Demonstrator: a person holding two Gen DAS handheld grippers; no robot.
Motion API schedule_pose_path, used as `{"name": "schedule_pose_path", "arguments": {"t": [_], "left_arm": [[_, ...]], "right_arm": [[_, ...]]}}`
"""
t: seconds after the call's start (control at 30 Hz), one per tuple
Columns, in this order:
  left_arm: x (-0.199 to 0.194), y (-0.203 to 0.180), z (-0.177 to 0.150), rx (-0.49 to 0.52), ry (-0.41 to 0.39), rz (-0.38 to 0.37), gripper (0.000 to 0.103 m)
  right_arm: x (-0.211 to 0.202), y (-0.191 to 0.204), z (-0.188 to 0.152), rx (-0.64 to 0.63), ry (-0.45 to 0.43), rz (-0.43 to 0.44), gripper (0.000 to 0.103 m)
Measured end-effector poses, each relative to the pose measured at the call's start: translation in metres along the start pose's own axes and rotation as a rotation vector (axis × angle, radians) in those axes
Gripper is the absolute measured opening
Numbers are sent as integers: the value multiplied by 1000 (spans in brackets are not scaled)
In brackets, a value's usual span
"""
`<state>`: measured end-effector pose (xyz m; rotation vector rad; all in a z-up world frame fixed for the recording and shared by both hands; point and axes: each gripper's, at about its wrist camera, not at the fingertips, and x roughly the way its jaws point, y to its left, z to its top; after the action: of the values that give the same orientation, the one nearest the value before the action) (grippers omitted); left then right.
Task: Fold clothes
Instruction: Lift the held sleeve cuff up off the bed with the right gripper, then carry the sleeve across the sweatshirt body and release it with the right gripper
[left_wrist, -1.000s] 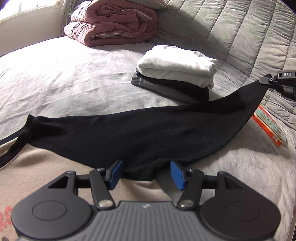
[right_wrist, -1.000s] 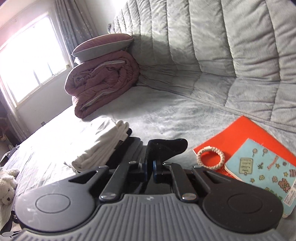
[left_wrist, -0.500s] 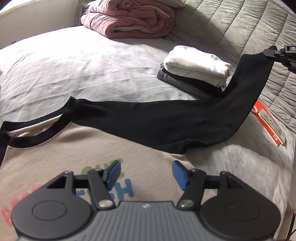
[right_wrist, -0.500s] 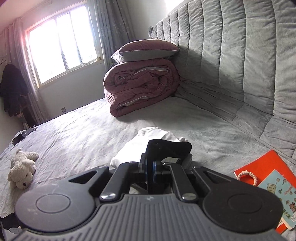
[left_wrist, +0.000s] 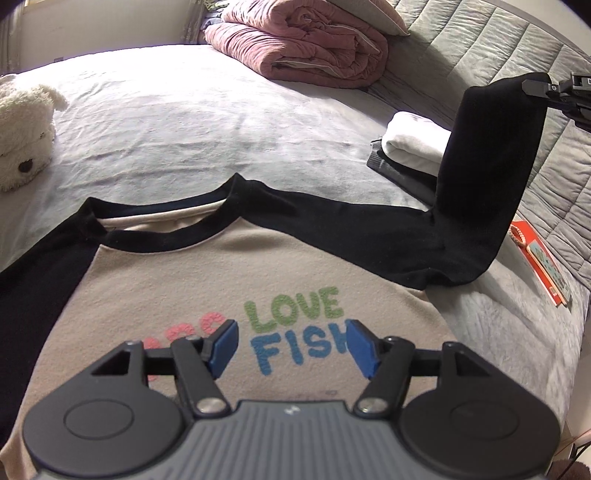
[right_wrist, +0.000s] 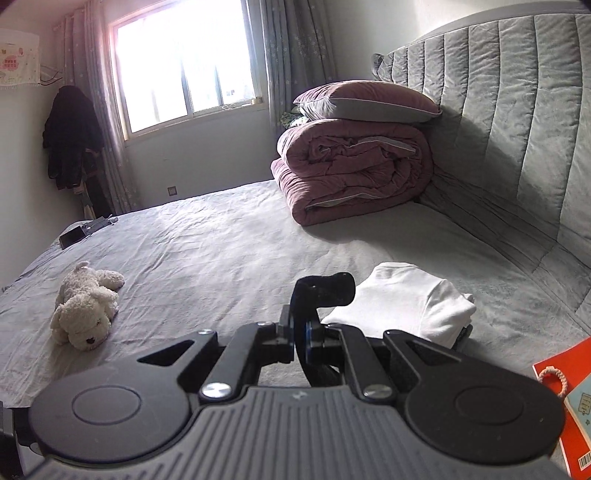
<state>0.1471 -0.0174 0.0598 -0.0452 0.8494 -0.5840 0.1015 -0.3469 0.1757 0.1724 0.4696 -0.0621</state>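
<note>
A beige sweatshirt with black sleeves and "LOVE FISH" lettering lies flat on the grey bed. My left gripper hovers open just above its chest print, blue pads apart, holding nothing. The shirt's black right sleeve is lifted off the bed; its cuff is pinched at the upper right by my right gripper. In the right wrist view my right gripper is shut on the black cuff, which sticks up between the fingers. The left sleeve runs off the frame's left edge.
A stack of folded clothes, white on top, sits behind the raised sleeve. A rolled pink duvet with a pillow lies by the headboard. A white plush dog, an orange book and a phone rest on the bed.
The right gripper has lifted the black sleeve from low and stretched out to nearly upright, swinging left. The left gripper has moved back over the shirt's chest print, still open.
</note>
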Motion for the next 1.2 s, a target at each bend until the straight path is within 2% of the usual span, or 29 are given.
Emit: {"name": "schedule_pose_path", "arguments": {"t": [0.33, 0.63, 1.1, 1.2], "left_arm": [[-34, 48, -5, -101, -80, 2, 65], [-55, 93, -17, -191, -128, 48, 63], [-68, 151, -37, -314, -168, 53, 63], [-68, 163, -41, -369, -185, 15, 52]], "right_arm": [[10, 73, 1, -96, 27, 69, 8], [23, 140, -9, -152, 62, 152, 8], [60, 223, -61, -170, 164, 282, 8], [68, 233, -76, -167, 188, 307, 8]]}}
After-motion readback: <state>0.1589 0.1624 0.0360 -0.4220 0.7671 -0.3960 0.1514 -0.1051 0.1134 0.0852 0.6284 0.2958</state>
